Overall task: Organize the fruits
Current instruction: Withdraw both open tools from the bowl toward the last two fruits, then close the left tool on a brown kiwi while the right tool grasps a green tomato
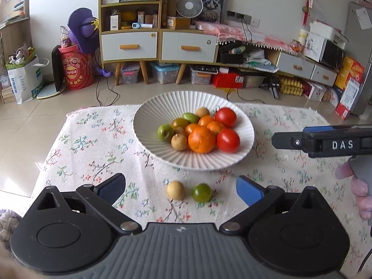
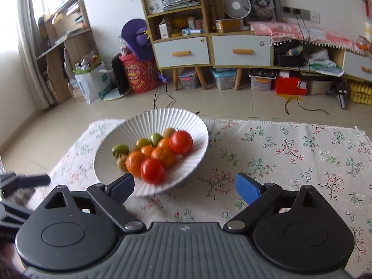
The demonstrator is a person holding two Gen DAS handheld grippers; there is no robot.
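On the flowered cloth (image 1: 93, 139) that covers the bench, toward its far edge, we see a white ribbed bowl (image 1: 148, 121) heaped with fruit: two red tomatoes (image 1: 228, 140), several oranges with a large one (image 1: 201, 139) in front, green fruits (image 1: 165, 132) and small tan ones (image 1: 179, 142). Nearer the bench's front edge, outside the bowl, a tan fruit (image 1: 175, 190) and a green fruit (image 1: 201, 192) lie just beside each other on the cloth.

Only the left wrist view shows us these two loose fruits; they sit ahead of the left tongs (image 1: 180, 189), whose blue-padded jaws stand wide with nothing pressed between them. That view also catches the right tongs from the side at the right edge, with a hand (image 1: 359, 193) below them.

From the right wrist view we see the right tongs (image 2: 184, 188) spread wide and empty, the left jaw overlapping the bowl's near rim, and the bowl to the left of centre.
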